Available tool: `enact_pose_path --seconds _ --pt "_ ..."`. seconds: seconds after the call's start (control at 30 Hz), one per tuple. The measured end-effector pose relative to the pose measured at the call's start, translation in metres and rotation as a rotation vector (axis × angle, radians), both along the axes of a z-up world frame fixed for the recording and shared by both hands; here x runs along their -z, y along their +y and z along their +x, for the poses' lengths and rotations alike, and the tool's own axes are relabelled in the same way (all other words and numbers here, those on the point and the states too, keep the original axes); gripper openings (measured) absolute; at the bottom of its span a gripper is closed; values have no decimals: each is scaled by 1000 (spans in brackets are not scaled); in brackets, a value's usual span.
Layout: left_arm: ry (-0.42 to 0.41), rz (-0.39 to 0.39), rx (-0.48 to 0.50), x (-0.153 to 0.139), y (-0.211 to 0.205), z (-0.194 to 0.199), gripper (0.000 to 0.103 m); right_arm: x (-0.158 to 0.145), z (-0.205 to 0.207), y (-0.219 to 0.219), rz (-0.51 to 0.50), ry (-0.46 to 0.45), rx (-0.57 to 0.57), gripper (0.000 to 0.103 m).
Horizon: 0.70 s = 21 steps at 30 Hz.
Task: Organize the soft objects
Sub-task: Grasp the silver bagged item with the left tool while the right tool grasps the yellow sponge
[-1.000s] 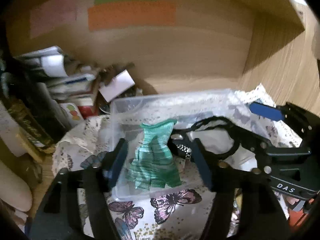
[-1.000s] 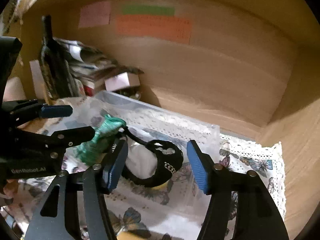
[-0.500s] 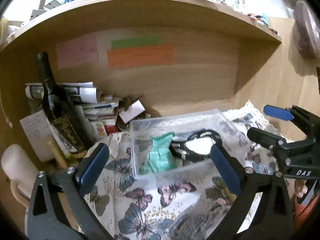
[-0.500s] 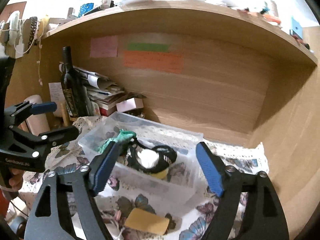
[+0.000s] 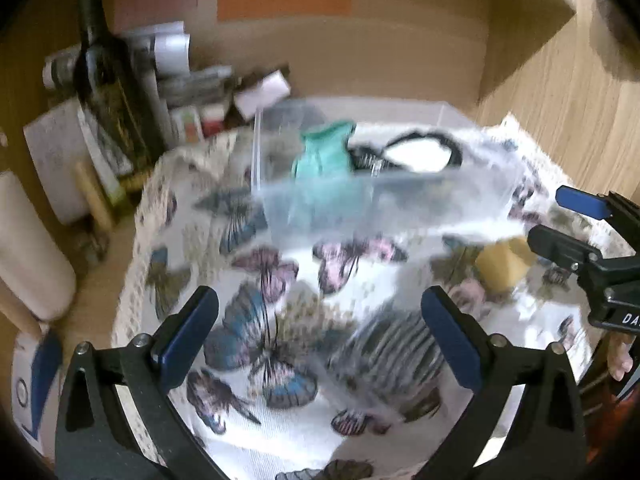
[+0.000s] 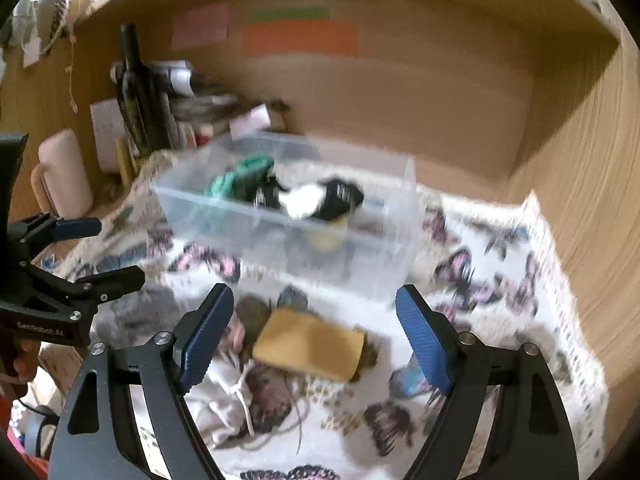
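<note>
A clear plastic bin (image 5: pixel 400 196) (image 6: pixel 360 240) stands on a butterfly-print cloth (image 5: pixel 280 280). In it lie a green knit piece (image 5: pixel 324 152) (image 6: pixel 240 178) and a black-and-white soft item (image 5: pixel 416 150) (image 6: pixel 320 198). A grey striped soft item (image 5: pixel 392 356) (image 6: pixel 136 312) lies in front of the bin, between my left gripper's open jaws. A yellow sponge (image 6: pixel 312 344) (image 5: pixel 504 260) lies between my right gripper's open jaws. My left gripper (image 5: pixel 320 332) and right gripper (image 6: pixel 316 328) are both open and empty.
A dark wine bottle (image 5: pixel 104 76) (image 6: pixel 136 92), stacked papers and boxes (image 5: pixel 188 92) stand at the back left. A wooden back wall (image 6: pixel 400 100) and side wall (image 6: pixel 592 200) enclose the shelf. A white drawstring pouch (image 6: pixel 228 400) lies on the cloth near the sponge.
Both grippers have pulled back from the bin and tilted down over the cloth. The striped item and the sponge now lie between the jaws. The views are motion-blurred.
</note>
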State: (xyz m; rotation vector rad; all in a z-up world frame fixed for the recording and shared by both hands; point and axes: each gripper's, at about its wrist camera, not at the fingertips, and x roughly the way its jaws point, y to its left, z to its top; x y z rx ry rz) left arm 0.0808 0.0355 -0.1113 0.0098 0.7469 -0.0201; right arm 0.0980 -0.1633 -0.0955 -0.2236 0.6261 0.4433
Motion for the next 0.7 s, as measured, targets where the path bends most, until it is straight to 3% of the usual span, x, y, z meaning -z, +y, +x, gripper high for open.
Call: enact_pose_path --seconds 0.23,0.43,0.5,0.53,0.6,0.7 --pt "30 3 15 20 -8 -7 103 30 5 -3 4 108 25 81" --pt "69 -64 42 28 -11 -3 103 39 7 -9 36 147 38 80" --pt "72 -86 50 31 -12 -4 102 40 9 -12 50 154 43 72" --pt "70 -96 58 31 -13 -5 92 41 9 -13 55 164 40 65" --pt "80 -153 116 33 -12 -5 69 42 10 -13 66 171 36 63" --pt "75 -177 134 32 -13 -7 51 42 8 -13 62 159 43 59"
